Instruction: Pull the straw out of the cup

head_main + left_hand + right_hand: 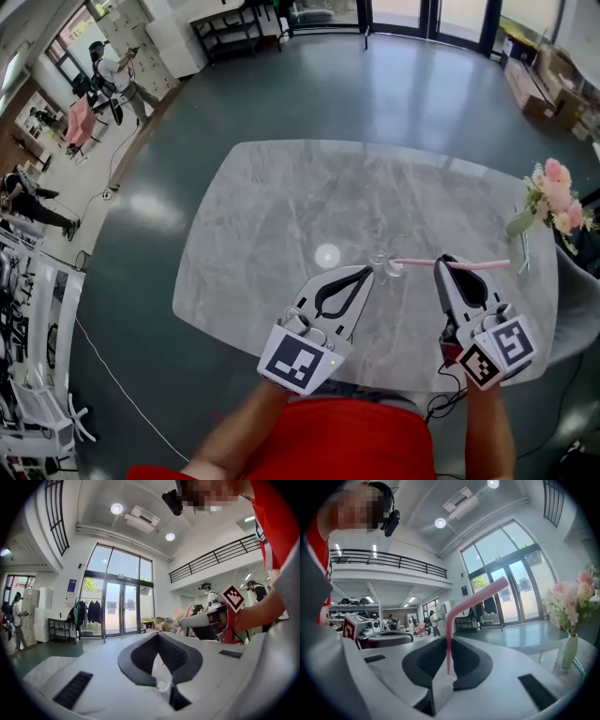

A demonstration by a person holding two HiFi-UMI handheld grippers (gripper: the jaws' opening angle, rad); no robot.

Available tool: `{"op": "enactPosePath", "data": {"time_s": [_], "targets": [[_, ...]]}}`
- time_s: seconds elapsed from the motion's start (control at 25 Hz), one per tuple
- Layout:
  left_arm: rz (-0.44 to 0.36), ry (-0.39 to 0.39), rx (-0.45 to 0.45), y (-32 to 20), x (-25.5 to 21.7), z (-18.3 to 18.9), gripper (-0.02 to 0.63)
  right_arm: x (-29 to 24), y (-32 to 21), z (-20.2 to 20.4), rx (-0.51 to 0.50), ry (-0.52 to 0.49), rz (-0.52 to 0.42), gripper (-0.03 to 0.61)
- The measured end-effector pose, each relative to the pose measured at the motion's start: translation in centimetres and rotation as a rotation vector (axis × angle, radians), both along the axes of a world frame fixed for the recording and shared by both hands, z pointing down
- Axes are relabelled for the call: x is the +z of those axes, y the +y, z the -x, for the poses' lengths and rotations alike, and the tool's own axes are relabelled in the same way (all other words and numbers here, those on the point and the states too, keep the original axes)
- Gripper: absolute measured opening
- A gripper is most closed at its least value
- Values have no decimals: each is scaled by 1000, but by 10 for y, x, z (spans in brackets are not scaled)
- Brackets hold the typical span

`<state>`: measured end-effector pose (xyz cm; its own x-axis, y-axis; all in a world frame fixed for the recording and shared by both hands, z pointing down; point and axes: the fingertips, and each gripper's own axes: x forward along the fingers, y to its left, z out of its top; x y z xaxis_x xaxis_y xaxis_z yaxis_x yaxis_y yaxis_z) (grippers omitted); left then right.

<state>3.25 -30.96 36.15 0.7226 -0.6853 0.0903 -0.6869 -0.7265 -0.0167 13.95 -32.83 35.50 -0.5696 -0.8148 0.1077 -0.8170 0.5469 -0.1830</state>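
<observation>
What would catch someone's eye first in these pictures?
The pink straw stands out first, pinched in the right tongs and lying level above the grey marble table. Just left of it, the left tongs are clamped on a small clear cup. A bunch of pink flowers stands at the table's right edge.

Glossy grey marble-look tabletop (281, 206), clear plastic cup (386, 267), pink plastic straw (487, 264)
</observation>
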Motion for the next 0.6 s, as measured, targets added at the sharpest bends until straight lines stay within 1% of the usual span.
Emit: {"op": "enactPosePath", "data": {"time_s": [0.16,0.24,0.4,0.6], "targets": [[-13,2,18,9,-11,0,12,-23,26,5,-49,-22,-65,32],[-21,-1,31,15,-16,0,12,-31,37,8,-61,-17,-89,32],[-37,4,54,25,-23,0,12,-37,52,9,-58,-9,-113,34],[-38,8,81,38,-25,-2,12,-37,66,10,-56,11,-134,34]]}}
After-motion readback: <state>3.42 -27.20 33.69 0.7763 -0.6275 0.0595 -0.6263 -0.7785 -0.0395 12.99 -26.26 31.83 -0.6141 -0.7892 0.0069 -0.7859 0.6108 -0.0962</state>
